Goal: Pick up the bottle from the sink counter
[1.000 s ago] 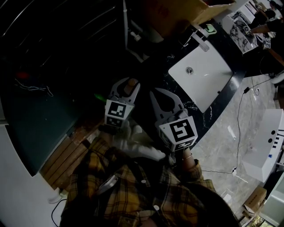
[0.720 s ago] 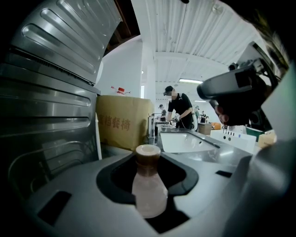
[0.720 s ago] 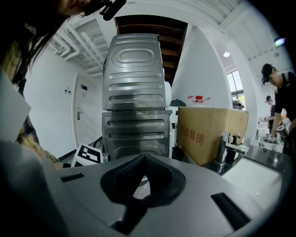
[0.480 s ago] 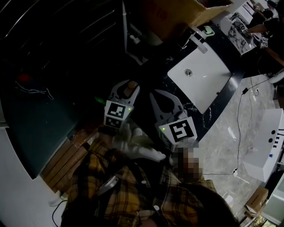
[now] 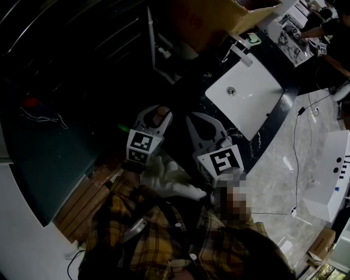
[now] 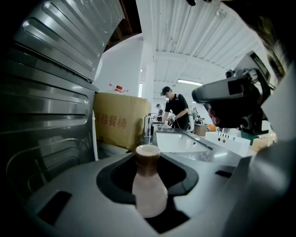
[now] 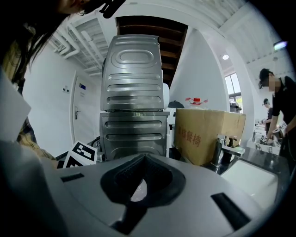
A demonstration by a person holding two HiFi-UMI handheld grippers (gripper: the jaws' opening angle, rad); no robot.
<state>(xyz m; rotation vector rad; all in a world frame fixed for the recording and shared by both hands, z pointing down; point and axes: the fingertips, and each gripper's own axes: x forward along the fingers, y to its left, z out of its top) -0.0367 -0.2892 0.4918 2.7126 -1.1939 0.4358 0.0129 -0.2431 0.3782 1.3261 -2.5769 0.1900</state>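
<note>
A small pale bottle point(image 6: 149, 185) with a brown cap stands upright between the jaws of my left gripper point(image 6: 148, 162), which is shut on its body. In the head view the bottle's cap point(image 5: 161, 112) shows at the tip of the left gripper point(image 5: 155, 112), held in the air left of the dark counter point(image 5: 191, 93). Beside it, my right gripper point(image 5: 193, 117) is shut; its jaw tips meet in the right gripper view point(image 7: 144, 156). A pale patch shows through the gap behind those tips; what it is I cannot tell.
A white sink basin point(image 5: 246, 93) with a faucet point(image 5: 240, 52) is set in the dark counter at the upper right. A cardboard box point(image 5: 219, 16) stands behind it. A steel cabinet point(image 7: 134, 92) rises ahead. Cables point(image 5: 298, 136) cross the pale floor. A person point(image 6: 176, 110) works far off.
The left gripper with the bottle has tilted and shifted slightly. The right gripper has kept still.
</note>
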